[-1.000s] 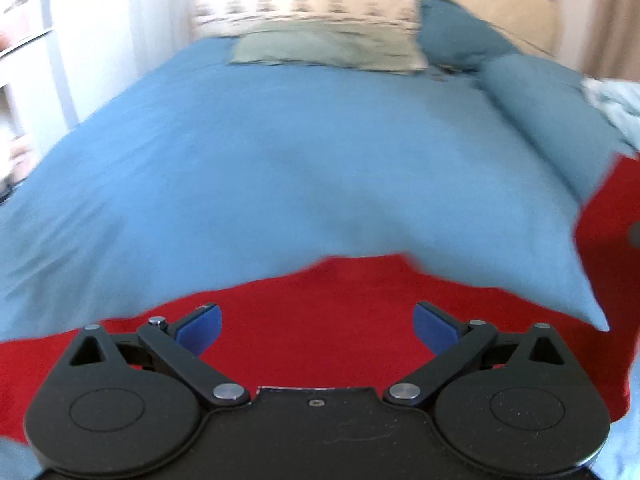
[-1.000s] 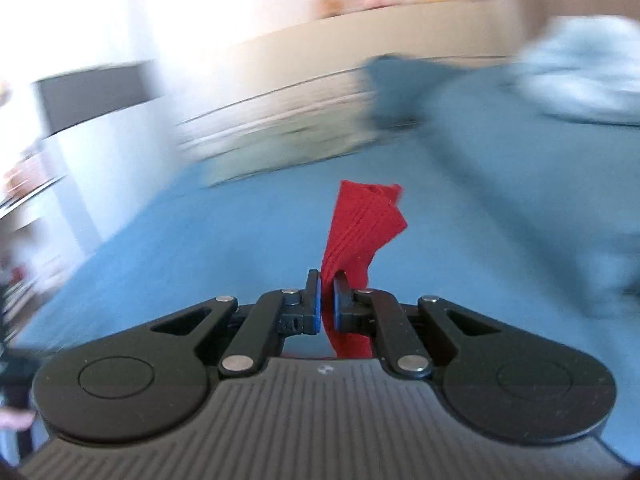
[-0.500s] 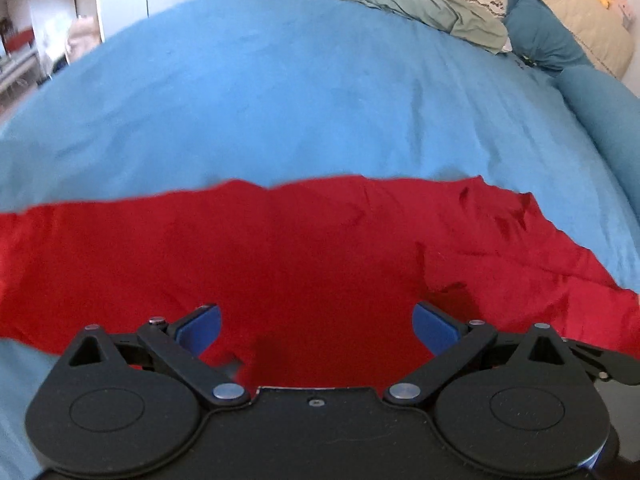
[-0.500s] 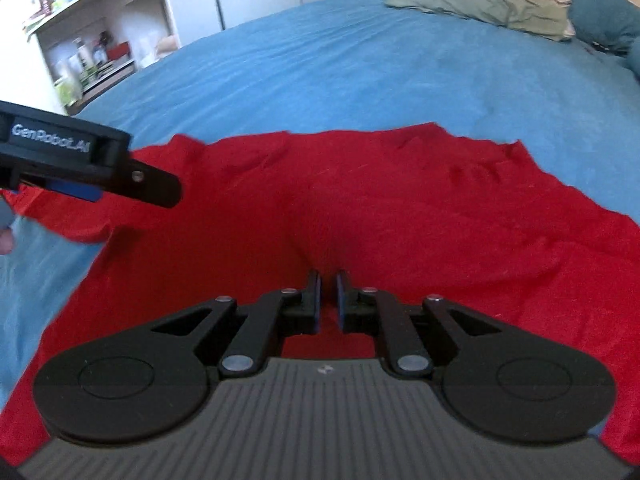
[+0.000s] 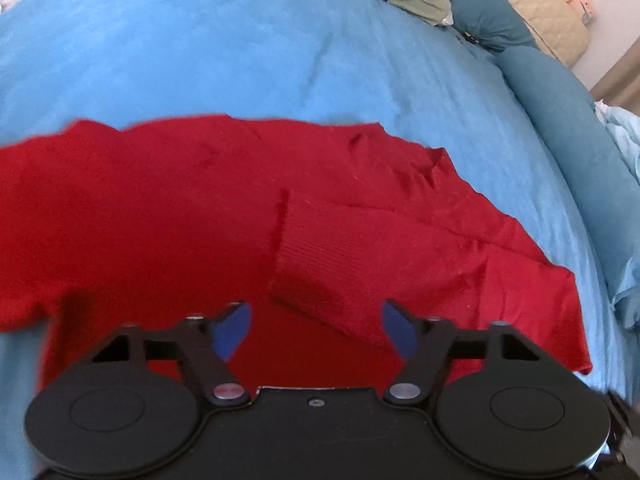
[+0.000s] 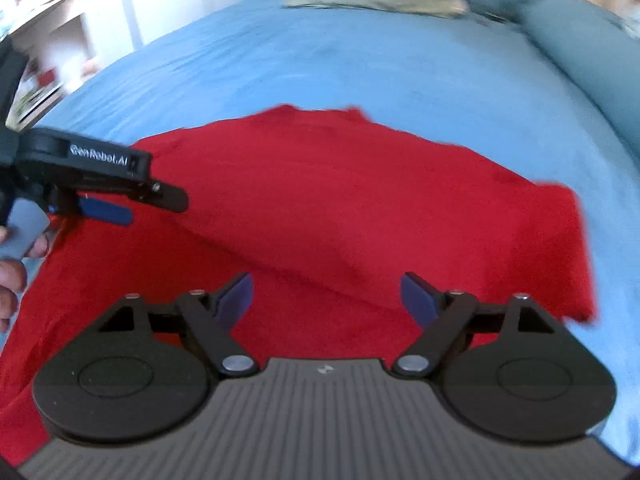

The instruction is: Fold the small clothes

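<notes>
Left wrist: red sweater [image 5: 248, 216] spread flat on blue bed [image 5: 248, 48], ribbed cuff just ahead of left tool [image 5: 316, 330]. Jaws closing, nothing pinched yet; catch the cuff edge squarely.

Right wrist: right tool [image 6: 327, 298] opening, empty, above sweater; stay clear.

The left gripper [image 5: 316, 330] tilts downward, its jaws closing with nothing pressed between the blue pads [image 5: 232, 330]. The right gripper [image 6: 328, 300] also tilts down, jaws opening, gripping nothing.
</notes>
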Demonstrator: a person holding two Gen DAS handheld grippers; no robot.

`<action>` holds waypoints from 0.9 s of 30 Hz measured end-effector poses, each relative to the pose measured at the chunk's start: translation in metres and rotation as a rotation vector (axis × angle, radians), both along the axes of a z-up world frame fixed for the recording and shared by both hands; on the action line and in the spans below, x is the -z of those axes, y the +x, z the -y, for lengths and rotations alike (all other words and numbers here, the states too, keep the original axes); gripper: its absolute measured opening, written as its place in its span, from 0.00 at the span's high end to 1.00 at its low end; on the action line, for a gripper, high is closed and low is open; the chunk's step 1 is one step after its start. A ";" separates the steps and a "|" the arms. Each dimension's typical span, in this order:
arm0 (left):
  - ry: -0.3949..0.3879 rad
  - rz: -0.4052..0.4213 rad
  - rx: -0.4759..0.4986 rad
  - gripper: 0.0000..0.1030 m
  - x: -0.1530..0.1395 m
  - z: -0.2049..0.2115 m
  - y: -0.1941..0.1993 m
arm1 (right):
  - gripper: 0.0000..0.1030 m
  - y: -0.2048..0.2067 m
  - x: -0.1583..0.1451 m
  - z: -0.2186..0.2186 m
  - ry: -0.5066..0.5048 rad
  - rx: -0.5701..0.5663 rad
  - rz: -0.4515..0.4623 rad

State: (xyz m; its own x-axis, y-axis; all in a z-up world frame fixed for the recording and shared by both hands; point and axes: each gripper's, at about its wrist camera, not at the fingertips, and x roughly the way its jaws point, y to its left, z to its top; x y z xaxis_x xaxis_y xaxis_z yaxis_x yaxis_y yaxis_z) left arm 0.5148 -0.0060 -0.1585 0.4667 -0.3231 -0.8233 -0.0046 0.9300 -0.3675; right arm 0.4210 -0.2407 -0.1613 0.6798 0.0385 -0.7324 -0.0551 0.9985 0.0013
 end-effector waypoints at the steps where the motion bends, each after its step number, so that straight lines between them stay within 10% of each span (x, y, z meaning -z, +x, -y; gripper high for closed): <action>1: 0.000 -0.001 -0.006 0.39 0.003 0.003 0.002 | 0.05 -0.004 -0.002 0.005 -0.020 0.035 0.006; 4: 0.024 0.028 -0.020 0.51 0.005 0.009 0.007 | 0.05 -0.021 0.000 0.019 -0.087 0.126 0.020; 7: 0.048 0.025 -0.028 0.96 0.005 0.012 0.015 | 0.05 -0.029 0.005 0.028 -0.145 0.216 0.007; 11: 0.054 0.129 -0.023 0.96 -0.028 0.007 0.016 | 0.05 -0.025 0.017 0.041 -0.324 0.364 -0.031; 15: 0.117 0.256 -0.033 0.96 -0.069 -0.010 0.013 | 0.05 -0.008 0.023 0.059 -0.270 0.396 -0.041; 27: 0.135 0.161 -0.157 0.96 -0.036 -0.065 -0.004 | 0.05 0.032 0.032 0.089 -0.292 0.364 -0.019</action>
